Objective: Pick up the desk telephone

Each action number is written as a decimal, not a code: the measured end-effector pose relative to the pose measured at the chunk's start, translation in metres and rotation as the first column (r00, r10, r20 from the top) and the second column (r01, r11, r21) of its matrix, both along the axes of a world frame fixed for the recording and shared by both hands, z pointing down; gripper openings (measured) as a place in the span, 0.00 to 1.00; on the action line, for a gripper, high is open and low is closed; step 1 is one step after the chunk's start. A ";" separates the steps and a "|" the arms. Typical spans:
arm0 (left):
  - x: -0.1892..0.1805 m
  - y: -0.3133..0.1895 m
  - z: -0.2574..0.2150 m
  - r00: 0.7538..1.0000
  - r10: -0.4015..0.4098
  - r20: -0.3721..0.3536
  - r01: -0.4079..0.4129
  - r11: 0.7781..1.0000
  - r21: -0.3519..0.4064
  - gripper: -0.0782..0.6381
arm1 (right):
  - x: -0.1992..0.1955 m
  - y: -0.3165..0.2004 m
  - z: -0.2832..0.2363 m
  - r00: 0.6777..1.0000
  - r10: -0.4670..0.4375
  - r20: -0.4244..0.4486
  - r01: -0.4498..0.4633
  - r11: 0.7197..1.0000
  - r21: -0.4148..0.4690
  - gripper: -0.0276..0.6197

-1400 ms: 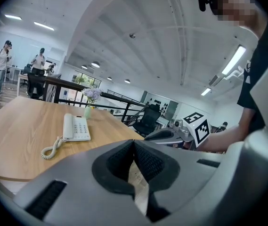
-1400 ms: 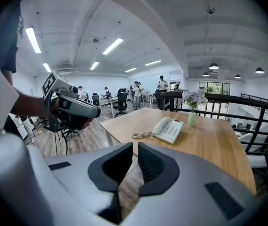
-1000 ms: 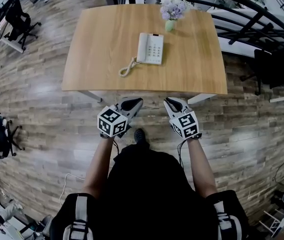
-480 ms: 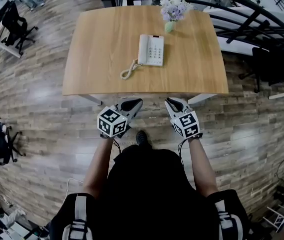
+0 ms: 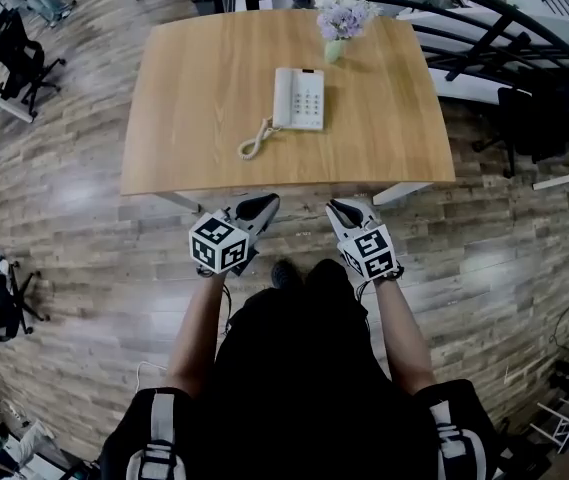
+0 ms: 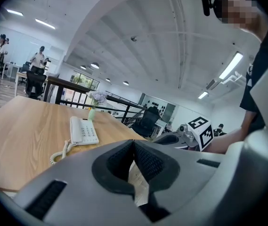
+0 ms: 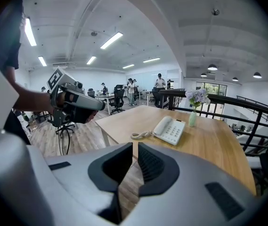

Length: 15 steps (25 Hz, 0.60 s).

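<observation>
The white desk telephone (image 5: pixel 299 98) lies in the middle of the wooden table (image 5: pixel 194 98), its handset on the cradle and its coiled cord (image 5: pixel 254 140) trailing toward the front edge. Both grippers hang in front of that near edge, over the floor, well short of the phone. My left gripper (image 5: pixel 261 205) is shut with nothing in it, and so is my right gripper (image 5: pixel 342 208). In the left gripper view the telephone (image 6: pixel 83 131) sits far beyond the closed left gripper (image 6: pixel 134 142). The right gripper view shows the telephone (image 7: pixel 170 129) ahead of the closed right gripper (image 7: pixel 135 145).
A pale green vase of lilac flowers (image 5: pixel 339 18) stands at the table's far edge behind the phone. A black railing (image 5: pixel 484 18) and a dark chair (image 5: pixel 544 118) are to the right. Office chairs (image 5: pixel 24 38) stand to the left, on wood plank floor.
My left gripper has edged a little toward the table's front edge. The right gripper has hardly moved. Both stay shut and the phone has not moved.
</observation>
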<state>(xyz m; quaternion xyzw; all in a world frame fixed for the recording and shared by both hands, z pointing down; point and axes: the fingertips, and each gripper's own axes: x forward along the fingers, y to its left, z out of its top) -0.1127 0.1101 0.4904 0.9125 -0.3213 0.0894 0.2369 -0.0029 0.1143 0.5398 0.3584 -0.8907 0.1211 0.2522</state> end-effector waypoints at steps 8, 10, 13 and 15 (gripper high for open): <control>-0.002 0.001 0.008 1.000 -0.026 0.009 0.026 1.000 -0.016 0.14 | 0.005 -0.009 0.004 1.000 -0.002 0.007 0.002 1.000 -0.005 0.11; -0.006 -0.003 0.006 0.999 -0.037 0.013 0.038 0.999 -0.012 0.14 | 0.002 -0.016 0.003 1.000 -0.007 0.012 0.007 1.000 -0.002 0.11; -0.008 -0.009 0.003 0.999 -0.050 0.020 0.050 0.999 -0.008 0.14 | -0.001 -0.025 0.001 1.000 -0.015 0.026 0.015 1.000 -0.001 0.11; -0.008 -0.013 0.002 0.998 -0.056 0.027 0.056 0.998 -0.009 0.14 | -0.001 -0.033 0.001 0.999 -0.020 0.032 0.020 1.000 -0.002 0.11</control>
